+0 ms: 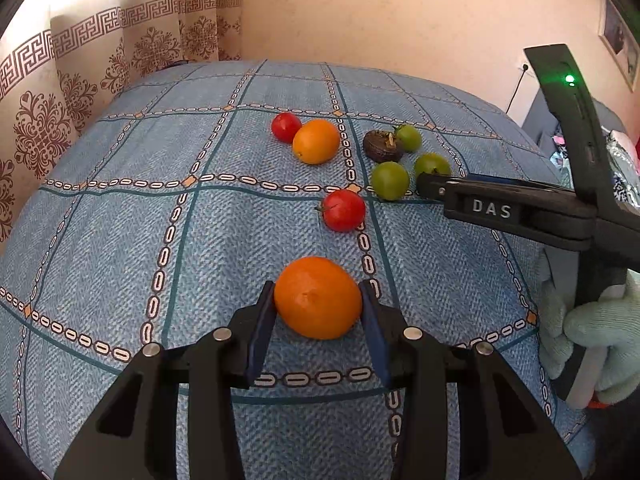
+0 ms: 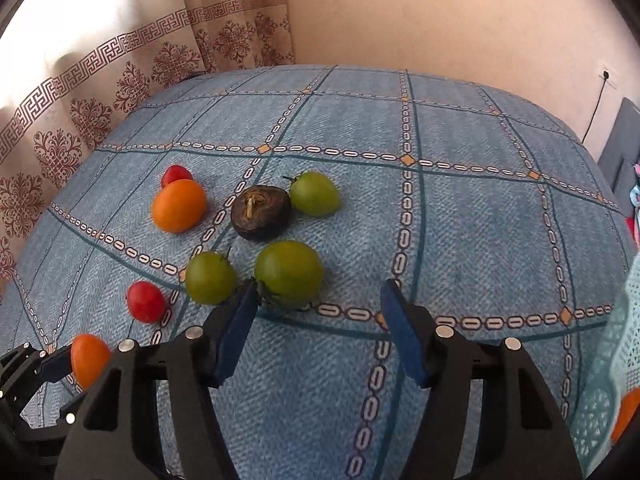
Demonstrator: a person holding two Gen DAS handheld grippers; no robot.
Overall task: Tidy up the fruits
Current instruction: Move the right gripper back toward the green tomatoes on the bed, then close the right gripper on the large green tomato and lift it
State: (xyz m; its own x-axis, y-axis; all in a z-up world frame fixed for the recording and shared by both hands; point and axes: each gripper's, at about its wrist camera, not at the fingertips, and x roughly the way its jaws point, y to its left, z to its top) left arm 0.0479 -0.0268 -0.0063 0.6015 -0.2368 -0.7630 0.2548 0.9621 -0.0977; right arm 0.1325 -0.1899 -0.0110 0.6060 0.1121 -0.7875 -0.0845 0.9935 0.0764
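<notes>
My left gripper [image 1: 318, 300] is clamped on a round orange citrus fruit [image 1: 318, 298] near the blue checked tablecloth's [image 1: 120, 240] front edge | my right gripper [image 2: 318, 304] stands apart, nothing gripped, left pad [image 2: 236, 328] touching a round green fruit [image 2: 289, 272] mid-cloth | a dark brown fruit [image 2: 261, 212] lies just beyond.

A blue checked cloth [image 2: 460, 220] with a chain pattern covers the table. Behind it stands a plain peach wall [image 2: 440, 12]; left of that wall hang cream curtains [image 2: 120, 80] printed in brown, bright with daylight, and right of it a cable [image 2: 596, 108] drops from a socket
</notes>
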